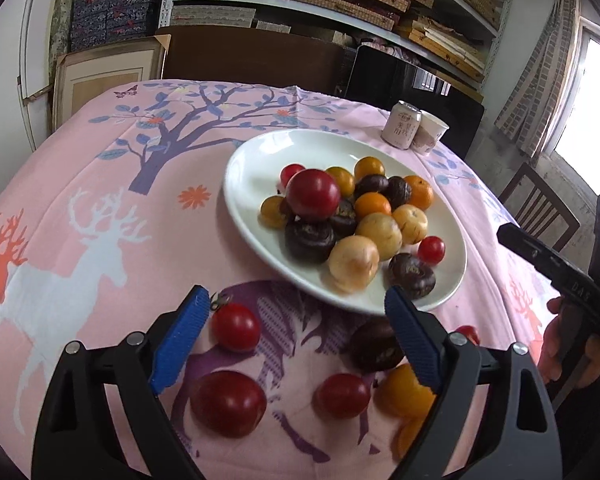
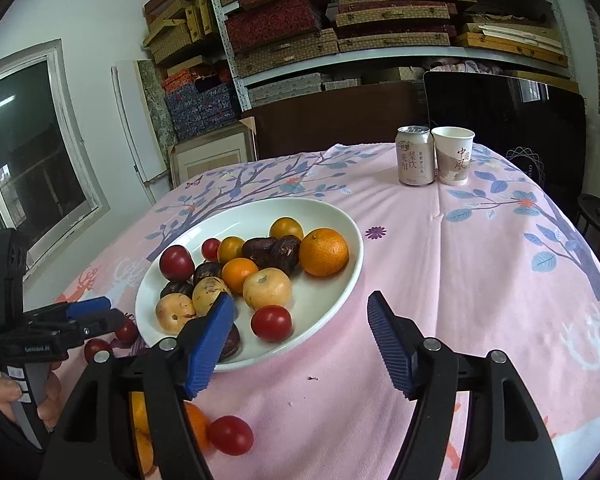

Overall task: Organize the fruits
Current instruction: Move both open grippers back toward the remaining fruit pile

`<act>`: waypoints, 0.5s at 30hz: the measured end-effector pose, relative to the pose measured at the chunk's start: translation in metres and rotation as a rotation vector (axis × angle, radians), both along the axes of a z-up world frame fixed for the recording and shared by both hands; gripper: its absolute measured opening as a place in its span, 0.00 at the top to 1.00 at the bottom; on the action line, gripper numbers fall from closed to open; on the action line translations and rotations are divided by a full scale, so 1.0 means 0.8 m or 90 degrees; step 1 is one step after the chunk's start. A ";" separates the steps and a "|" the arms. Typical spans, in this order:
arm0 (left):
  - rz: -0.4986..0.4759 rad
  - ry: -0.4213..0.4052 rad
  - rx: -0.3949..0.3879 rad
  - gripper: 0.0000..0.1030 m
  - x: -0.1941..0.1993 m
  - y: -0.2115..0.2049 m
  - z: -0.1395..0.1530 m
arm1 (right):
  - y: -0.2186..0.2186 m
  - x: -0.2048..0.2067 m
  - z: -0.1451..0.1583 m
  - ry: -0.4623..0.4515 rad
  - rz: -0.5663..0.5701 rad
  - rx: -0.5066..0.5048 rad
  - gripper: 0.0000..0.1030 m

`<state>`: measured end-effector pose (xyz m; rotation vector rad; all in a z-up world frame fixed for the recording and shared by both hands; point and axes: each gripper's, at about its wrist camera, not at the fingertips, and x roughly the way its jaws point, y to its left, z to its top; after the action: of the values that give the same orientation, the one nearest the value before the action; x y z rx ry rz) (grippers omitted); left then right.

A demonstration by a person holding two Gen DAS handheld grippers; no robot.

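Observation:
A white plate (image 1: 252, 168) on the pink tablecloth holds a pile of mixed fruit: a big red tomato (image 1: 313, 195), oranges, yellow fruits and dark brown ones. My left gripper (image 1: 296, 296) hovers open just in front of the plate's near rim, nothing between its blue pads. Under it, loose on the cloth, lie a cherry tomato (image 1: 236, 327), two larger red tomatoes (image 1: 228, 403), a dark brown fruit (image 1: 374, 346) and an orange (image 1: 404, 396). My right gripper (image 2: 300, 299) is open and empty over the plate's (image 2: 352, 248) right near edge, beside a cherry tomato (image 2: 271, 323).
A drink can (image 2: 415, 156) and a paper cup (image 2: 453, 156) stand together at the table's far right. Another red tomato (image 2: 231, 435) and oranges (image 2: 198, 420) lie near the front edge. Shelves of boxes, a dark panel and a chair (image 1: 540, 208) surround the table.

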<state>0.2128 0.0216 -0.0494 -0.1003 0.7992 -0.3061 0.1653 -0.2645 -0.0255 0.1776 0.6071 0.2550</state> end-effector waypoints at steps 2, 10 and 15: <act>0.018 0.003 0.009 0.14 -0.010 0.011 -0.004 | 0.000 -0.002 0.000 0.001 0.002 0.003 0.32; 0.033 0.052 0.053 0.14 -0.050 0.033 -0.024 | -0.012 -0.013 0.003 0.002 -0.015 0.018 0.32; 0.035 0.089 0.054 0.52 -0.043 0.040 -0.037 | -0.014 -0.017 0.003 0.004 -0.024 0.020 0.32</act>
<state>0.1781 0.0535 -0.0792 -0.0641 0.9449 -0.2153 0.1517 -0.2760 -0.0232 0.2198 0.6054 0.2283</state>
